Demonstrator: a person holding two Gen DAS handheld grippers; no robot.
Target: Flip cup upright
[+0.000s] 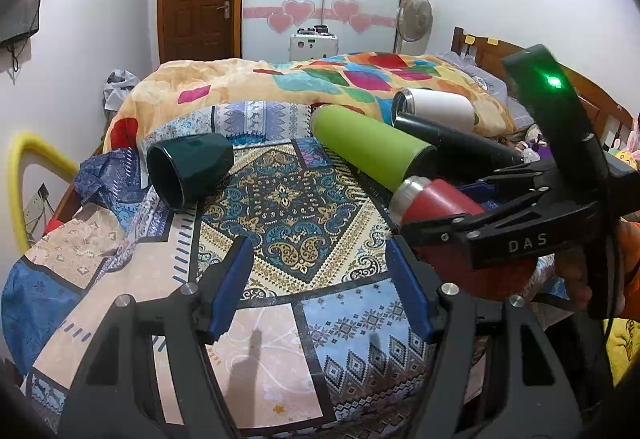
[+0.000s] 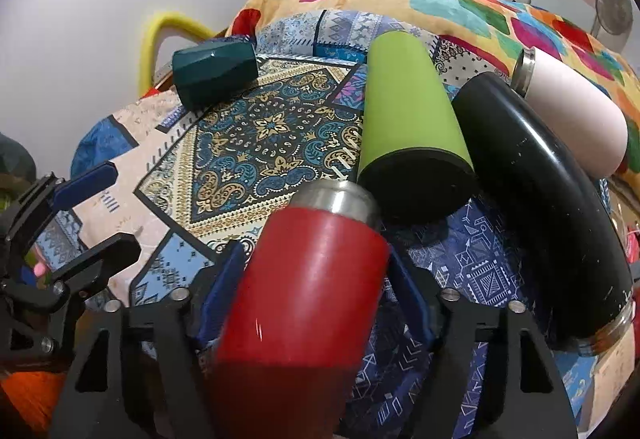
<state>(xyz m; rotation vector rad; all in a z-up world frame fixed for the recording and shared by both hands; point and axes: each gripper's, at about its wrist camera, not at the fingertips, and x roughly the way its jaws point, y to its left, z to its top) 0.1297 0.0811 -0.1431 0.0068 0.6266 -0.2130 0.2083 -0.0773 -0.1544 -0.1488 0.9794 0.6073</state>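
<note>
A red cup (image 2: 304, 279) with a steel rim lies tilted between my right gripper's (image 2: 316, 267) blue pads, which are shut on its body. In the left wrist view the red cup (image 1: 436, 203) sits in the right gripper (image 1: 432, 223) at the right. My left gripper (image 1: 320, 275) is open and empty above the patterned cloth (image 1: 288, 207); it also shows in the right wrist view (image 2: 100, 207). A dark green cup (image 1: 188, 167) (image 2: 214, 73) lies on its side at the far left.
A lime green bottle (image 2: 408, 107), a black bottle (image 2: 540, 191) and a white bottle (image 2: 572, 107) lie on their sides to the right. A colourful quilt (image 1: 280, 79) is heaped behind. A yellow tube (image 1: 24, 159) stands at the bed's left edge.
</note>
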